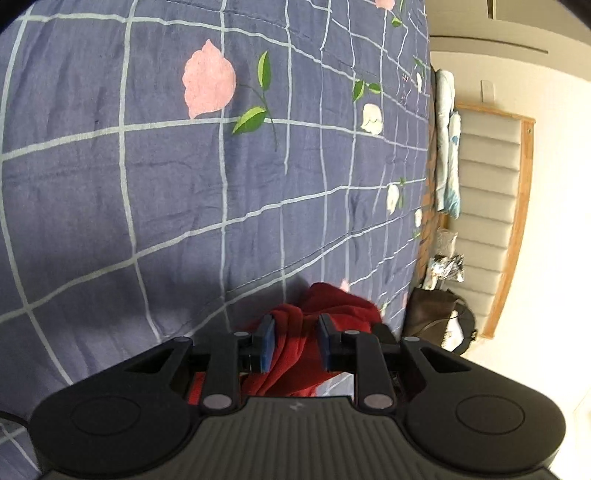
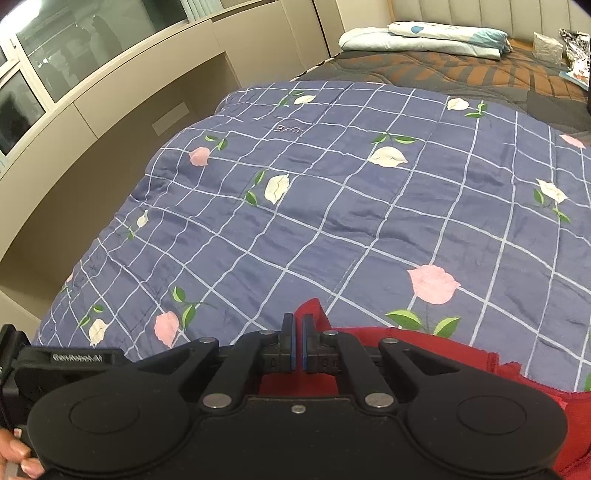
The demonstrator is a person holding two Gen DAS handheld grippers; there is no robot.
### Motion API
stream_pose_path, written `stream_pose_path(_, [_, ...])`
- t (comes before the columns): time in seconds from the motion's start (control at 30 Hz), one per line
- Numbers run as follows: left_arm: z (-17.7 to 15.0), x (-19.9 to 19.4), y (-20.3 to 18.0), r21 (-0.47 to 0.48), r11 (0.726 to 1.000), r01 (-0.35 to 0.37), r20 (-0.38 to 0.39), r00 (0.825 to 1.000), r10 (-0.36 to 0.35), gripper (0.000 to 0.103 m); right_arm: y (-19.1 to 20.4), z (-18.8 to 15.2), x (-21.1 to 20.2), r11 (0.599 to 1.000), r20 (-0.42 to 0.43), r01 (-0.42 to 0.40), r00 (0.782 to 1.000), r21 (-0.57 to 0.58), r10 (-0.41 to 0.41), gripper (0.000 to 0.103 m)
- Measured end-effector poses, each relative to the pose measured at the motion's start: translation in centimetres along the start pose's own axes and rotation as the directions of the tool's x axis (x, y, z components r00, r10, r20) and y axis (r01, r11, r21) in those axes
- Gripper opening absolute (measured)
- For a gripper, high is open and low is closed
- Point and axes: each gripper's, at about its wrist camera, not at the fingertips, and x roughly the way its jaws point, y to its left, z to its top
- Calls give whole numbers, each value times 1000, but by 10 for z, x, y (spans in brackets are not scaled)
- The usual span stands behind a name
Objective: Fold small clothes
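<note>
- White lettering on a black strap (image 2: 70, 357) at the lower left of the right wrist view, seemingly "GenRobot.AI" (mirrored, blurred).
- Embroidered letters on the blue checked quilt (image 2: 288, 130), upside down; roughly "LOVE", not fully legible.

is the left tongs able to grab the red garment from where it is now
Likely yes: the left tongs are open with the red garment bunched right between the blue pads, nothing in the way.

The garment (image 2: 443, 354) lies on the quilt (image 2: 332, 221), at its near edge. The pillows (image 2: 424, 38) lie beyond the quilt, against the headboard (image 2: 480, 14).
</note>
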Motion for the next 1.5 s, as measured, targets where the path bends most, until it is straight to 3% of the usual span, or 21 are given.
stream_pose_path(0.07, [-1, -2, -5, 27, 999, -37, 18, 999, 37, 7, -1, 0, -3, 1000, 4, 4, 1000, 7, -4, 2])
stream_pose_path(0.3, [-14, -24, -12, 59, 991, -118, 113, 987, 111, 3, 9, 10, -5, 1000, 33, 3, 999, -17, -2, 2])
stream_pose_path(0.57, [-26, -48, 3, -15, 987, -159, 201, 967, 158, 3, 51, 16, 26, 988, 1, -26, 1000, -153, 26, 6])
stream_pose_path(0.7, [-21, -46, 11, -14, 979, -204, 190, 961, 203, 4, 50, 5, 18, 994, 12, -23, 1000, -107, 25, 38])
stream_pose_path(0.83, [-17, -52, 11, 22, 964, -264, 196, 947, 255, 8, 30, -24, -6, 998, -1, 9, 1000, -65, -9, 61])
stream_pose_path(0.9, [-14, -57, 11, 39, 959, -282, 195, 943, 269, 16, 16, -46, -24, 998, -17, 40, 999, -39, -41, 75])
stream_pose_path(0.97, [-12, -64, 7, 82, 944, -319, 208, 932, 296, 30, 0, -72, -45, 997, -34, 74, 997, 11, -73, 82])
stream_pose_path(1.03, [-12, -72, 0, 161, 916, -366, 224, 918, 327, 38, -12, -101, -69, 989, -50, 130, 991, 75, -126, 90])
stream_pose_path(1.13, [-16, -84, -9, 296, 843, -449, 247, 889, 386, 67, -30, -146, -104, 953, -87, 226, 973, 200, -213, 100])
stream_pose_path(1.27, [-34, -97, -16, 482, 702, -524, 261, 851, 456, 88, -47, -206, -148, 863, -166, 348, 937, 367, -307, 102])
stream_pose_path(1.4, [-68, -111, -8, 610, 561, -559, 255, 810, 529, 98, -53, -262, -185, 780, -249, 433, 901, 452, -356, 102])
stream_pose_path(1.5, [-96, -120, 2, 663, 494, -562, 223, 779, 586, 100, -54, -302, -202, 740, -318, 475, 878, 477, -359, 102])
